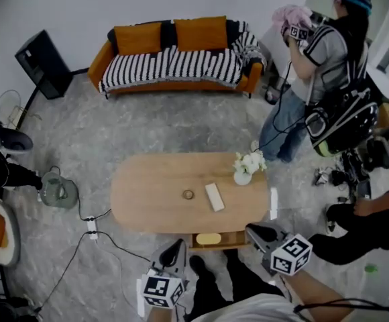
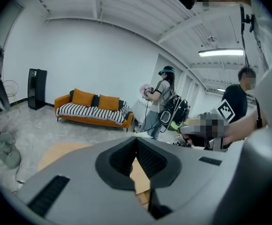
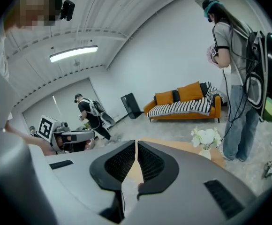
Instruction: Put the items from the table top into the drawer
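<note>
**Left gripper** and **right gripper**, both with jaws closed on nothing, hover at the near edge of the counter, on either side of the open drawer. The drawer already holds a yellow item. A small ring and a white block lie mid-counter.

Likely hazards:
- Reaching with the jaws unopened would shove the items.
- The flat ring may slip from a pinch.
- The flower vase, near the block, could be toppled by the right gripper.
</note>
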Available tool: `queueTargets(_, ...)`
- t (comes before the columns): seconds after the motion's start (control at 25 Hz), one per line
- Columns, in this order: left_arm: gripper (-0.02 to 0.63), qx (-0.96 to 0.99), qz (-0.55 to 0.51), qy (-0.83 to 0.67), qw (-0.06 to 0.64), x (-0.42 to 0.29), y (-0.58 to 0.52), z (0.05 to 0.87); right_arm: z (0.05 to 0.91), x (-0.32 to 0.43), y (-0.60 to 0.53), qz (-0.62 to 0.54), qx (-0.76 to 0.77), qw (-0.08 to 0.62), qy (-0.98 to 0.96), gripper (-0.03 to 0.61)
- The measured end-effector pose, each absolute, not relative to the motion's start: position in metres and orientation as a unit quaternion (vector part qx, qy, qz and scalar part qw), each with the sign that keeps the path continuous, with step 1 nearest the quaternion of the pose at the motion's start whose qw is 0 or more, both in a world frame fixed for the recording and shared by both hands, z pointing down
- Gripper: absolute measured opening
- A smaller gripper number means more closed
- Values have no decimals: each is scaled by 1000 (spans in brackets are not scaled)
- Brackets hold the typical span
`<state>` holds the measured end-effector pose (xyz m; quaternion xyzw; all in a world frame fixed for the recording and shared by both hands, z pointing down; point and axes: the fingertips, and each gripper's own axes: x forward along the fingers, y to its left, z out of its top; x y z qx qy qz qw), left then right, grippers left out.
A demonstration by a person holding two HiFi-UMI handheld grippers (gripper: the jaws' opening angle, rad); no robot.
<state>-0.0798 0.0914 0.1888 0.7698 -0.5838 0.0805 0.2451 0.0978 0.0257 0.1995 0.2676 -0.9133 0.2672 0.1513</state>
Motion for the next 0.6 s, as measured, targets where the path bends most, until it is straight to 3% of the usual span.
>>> queueTargets(0.4, 2, 731, 98, -612, 287, -92, 55, 282, 300, 75, -14, 287, 222, 219, -906, 40)
queueTargets(0.6, 2, 715, 95, -619, 309, -97, 50, 327, 358, 65, -14, 309, 206, 253, -893, 77)
